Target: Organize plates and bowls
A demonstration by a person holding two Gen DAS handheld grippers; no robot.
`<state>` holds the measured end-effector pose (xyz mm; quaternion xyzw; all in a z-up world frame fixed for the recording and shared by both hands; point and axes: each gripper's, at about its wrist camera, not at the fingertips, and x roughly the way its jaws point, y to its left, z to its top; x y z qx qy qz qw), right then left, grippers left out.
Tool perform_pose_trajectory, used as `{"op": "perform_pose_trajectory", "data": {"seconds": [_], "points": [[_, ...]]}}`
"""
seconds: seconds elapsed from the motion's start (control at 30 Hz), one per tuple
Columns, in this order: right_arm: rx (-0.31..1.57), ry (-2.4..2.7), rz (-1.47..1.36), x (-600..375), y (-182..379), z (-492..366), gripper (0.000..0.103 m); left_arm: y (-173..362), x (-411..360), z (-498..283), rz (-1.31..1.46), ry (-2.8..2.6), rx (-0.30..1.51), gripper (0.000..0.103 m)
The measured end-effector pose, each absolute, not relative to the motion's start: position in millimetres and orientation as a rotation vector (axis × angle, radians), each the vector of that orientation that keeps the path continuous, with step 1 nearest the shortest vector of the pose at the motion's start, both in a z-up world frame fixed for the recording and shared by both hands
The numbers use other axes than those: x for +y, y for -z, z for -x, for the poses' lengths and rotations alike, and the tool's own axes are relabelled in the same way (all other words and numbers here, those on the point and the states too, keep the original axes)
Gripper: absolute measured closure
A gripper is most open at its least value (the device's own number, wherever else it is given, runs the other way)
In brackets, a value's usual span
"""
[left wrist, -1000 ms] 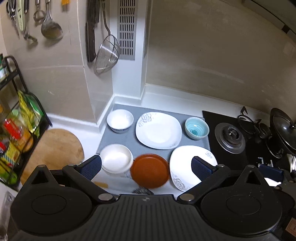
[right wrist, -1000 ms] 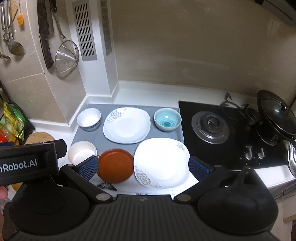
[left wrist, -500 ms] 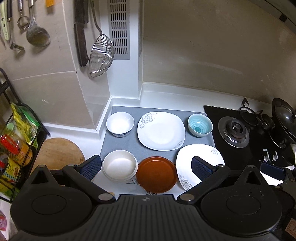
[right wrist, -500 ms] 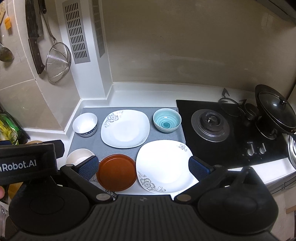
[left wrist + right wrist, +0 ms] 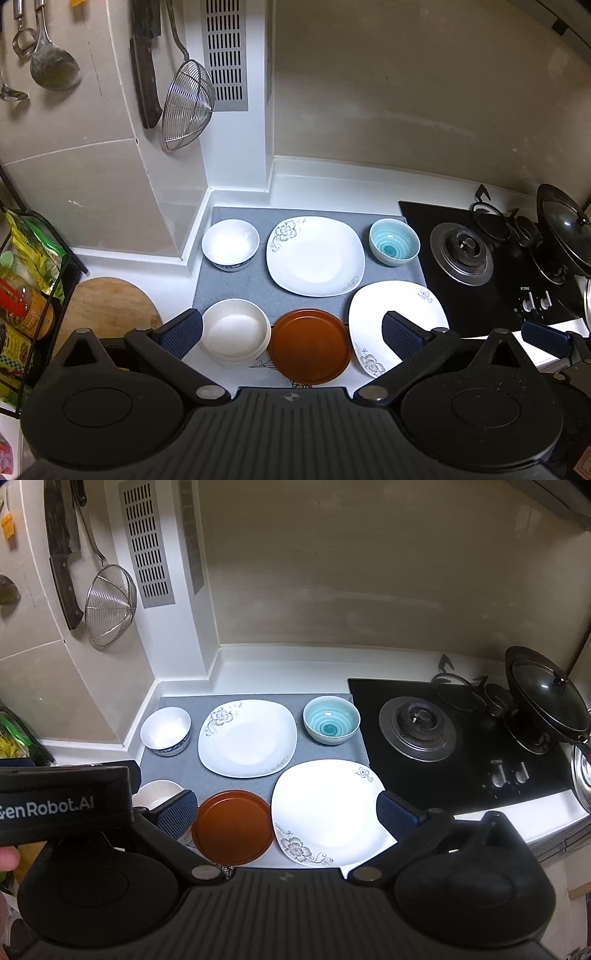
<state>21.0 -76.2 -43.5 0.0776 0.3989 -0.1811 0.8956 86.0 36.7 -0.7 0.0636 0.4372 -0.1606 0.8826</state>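
Note:
On a grey mat [image 5: 255,291] lie a white bowl with a blue base [image 5: 230,243], a white floral square plate [image 5: 316,255] and a teal bowl [image 5: 394,246] at the back. In front are a cream bowl [image 5: 235,331], a brown round plate [image 5: 309,345] and a second white floral plate [image 5: 397,317]. My left gripper [image 5: 293,334] is open and empty, held above the front row. My right gripper [image 5: 286,814] is open and empty, above the brown plate [image 5: 232,826] and the front white plate [image 5: 327,808].
A black gas hob [image 5: 443,738] with a lidded wok [image 5: 546,698] stands to the right. A strainer [image 5: 188,107], cleaver and ladle hang on the left wall. A round wooden board [image 5: 107,310] and a rack of bottles [image 5: 26,295] are at the left.
Both grippers have risen and pulled back a little, so the dishes sit lower and more centred in view. No dish has moved.

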Motion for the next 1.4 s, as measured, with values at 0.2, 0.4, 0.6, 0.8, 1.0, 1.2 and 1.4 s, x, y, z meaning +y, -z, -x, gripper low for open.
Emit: {"op": "perform_pose_trajectory", "data": {"seconds": [0.2,0.4,0.6,0.8,1.0,1.2,1.4], "points": [[0.828,0.386,-0.167,-77,46,-20,0.000,4,39,-89,-0.121,0.360,0.919,0.000],[0.839,0.412,-0.178,-76,50,-21,0.000,9,41,-91,-0.132,0.391,0.914,0.000],[0.853,0.439,-0.203,-75,60,-24,0.000,20,36,-98,-0.133,0.399,0.934,0.000],[0.871,0.442,-0.188,-77,65,-30,0.000,29,33,-105,-0.131,0.420,0.966,0.000],[0.897,0.448,-0.199,-98,89,-31,0.000,61,23,-121,-0.105,0.427,1.042,0.000],[0.894,0.425,-0.221,-175,144,-24,0.000,143,-1,-146,0.033,0.457,1.015,0.000],[0.935,0.266,-0.259,-269,215,-23,0.000,214,-46,-177,0.055,0.486,1.145,0.008]]}}
